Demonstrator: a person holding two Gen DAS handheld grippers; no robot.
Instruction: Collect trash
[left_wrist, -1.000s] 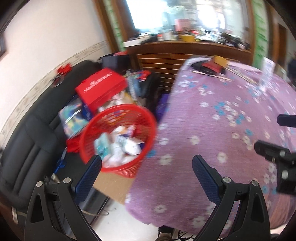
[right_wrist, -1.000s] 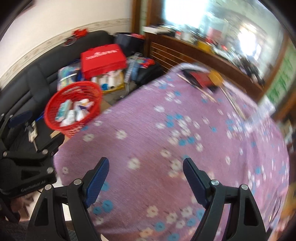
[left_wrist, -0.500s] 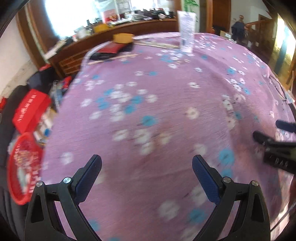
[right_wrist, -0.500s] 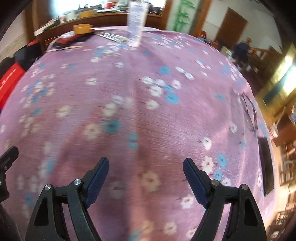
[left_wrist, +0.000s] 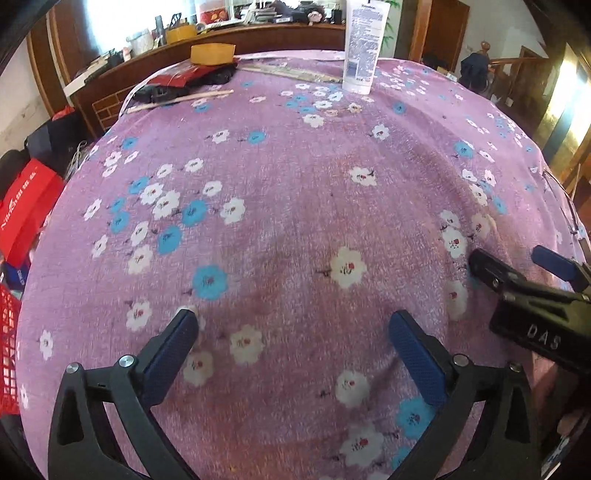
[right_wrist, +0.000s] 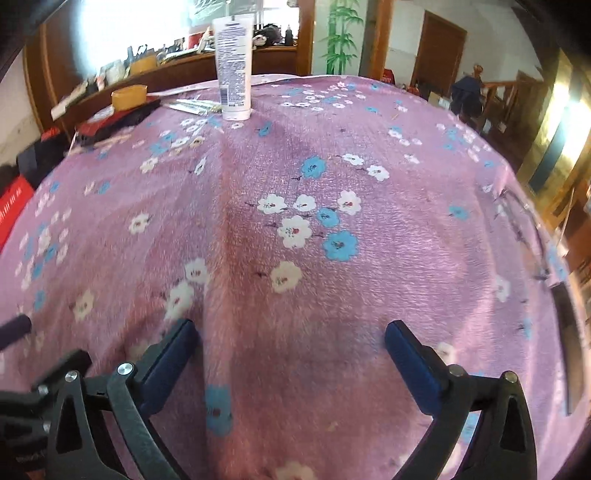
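Observation:
My left gripper (left_wrist: 291, 326) hangs low over the purple flowered tablecloth (left_wrist: 295, 192). Its jaws are opening and only cloth lies between them. My right gripper (right_wrist: 290, 330) is beside it, jaws also opening on nothing; it shows in the left wrist view as the right gripper (left_wrist: 508, 256). A white tube (left_wrist: 362, 48) (right_wrist: 234, 62) stands on its cap at the table's far side. Near it lie a yellow tape roll (left_wrist: 213, 53) (right_wrist: 129, 96), a red and black item (left_wrist: 184, 79) and wooden sticks (left_wrist: 181, 99). A sliver of the red trash basket (left_wrist: 7, 350) shows at the left edge.
A red box (left_wrist: 26, 206) sits left of the table below its edge. A wooden counter (left_wrist: 258, 31) crowded with small things runs behind the table. Thin-framed glasses (right_wrist: 524, 221) and a dark flat object (right_wrist: 569, 332) lie near the table's right edge.
Both views swung from the red basket of trash and the black sofa to the tabletop. Both grippers came down closer to the cloth, and the right jaws spread a little wider.

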